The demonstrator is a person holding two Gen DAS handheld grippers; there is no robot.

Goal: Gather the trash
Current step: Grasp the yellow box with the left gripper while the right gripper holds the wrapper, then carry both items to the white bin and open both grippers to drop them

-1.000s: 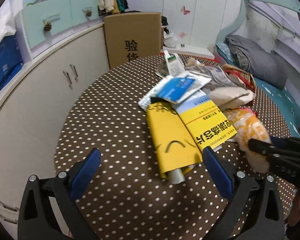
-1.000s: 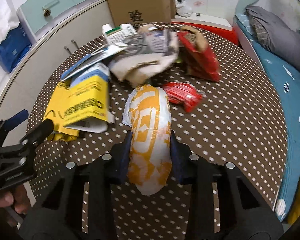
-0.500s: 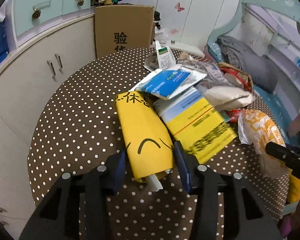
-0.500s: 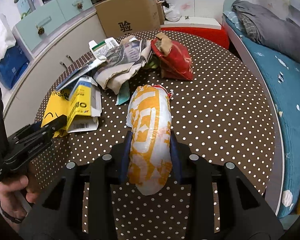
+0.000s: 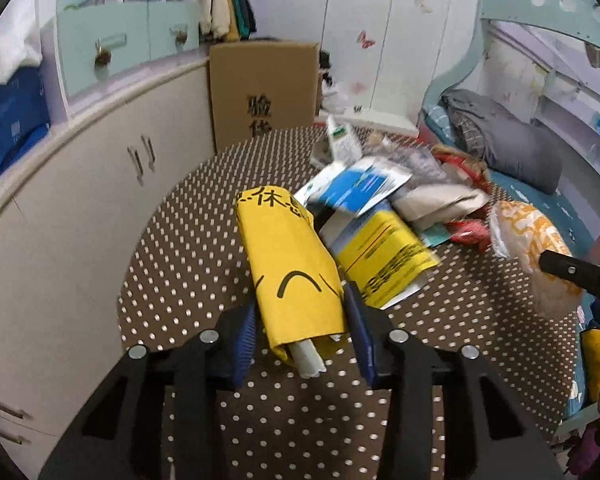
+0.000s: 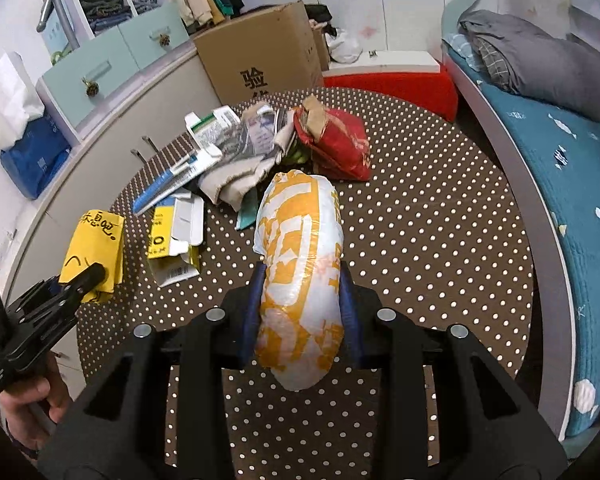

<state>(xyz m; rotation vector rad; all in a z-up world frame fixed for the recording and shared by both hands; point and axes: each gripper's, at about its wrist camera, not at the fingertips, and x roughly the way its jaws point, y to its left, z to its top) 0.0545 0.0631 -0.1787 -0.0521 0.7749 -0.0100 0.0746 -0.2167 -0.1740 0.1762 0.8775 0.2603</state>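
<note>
White cupboards (image 5: 100, 184) curve along my left, a blue bag (image 5: 12, 120) on top and a cardboard box (image 5: 264, 88) at their far end. Next comes the round counter (image 5: 188, 264) in brown cloth with white dots. My left gripper (image 5: 300, 316) has just been closing, and its fingers now clamp a yellow wrapper (image 5: 288, 268) with a white roll poking out of it. Beyond lies the trash heap: a yellow carton (image 6: 172, 240), blue leaflets (image 5: 356, 190), a red bag (image 6: 340, 144), blurred in the left view, so I may be misreading pieces. My right gripper (image 6: 300, 312) squeezes an orange-and-white bag (image 6: 300, 256), held clear of the counter. Rightmost is a bed (image 6: 560, 184) with teal sheet and grey bedding (image 6: 540, 64).
</note>
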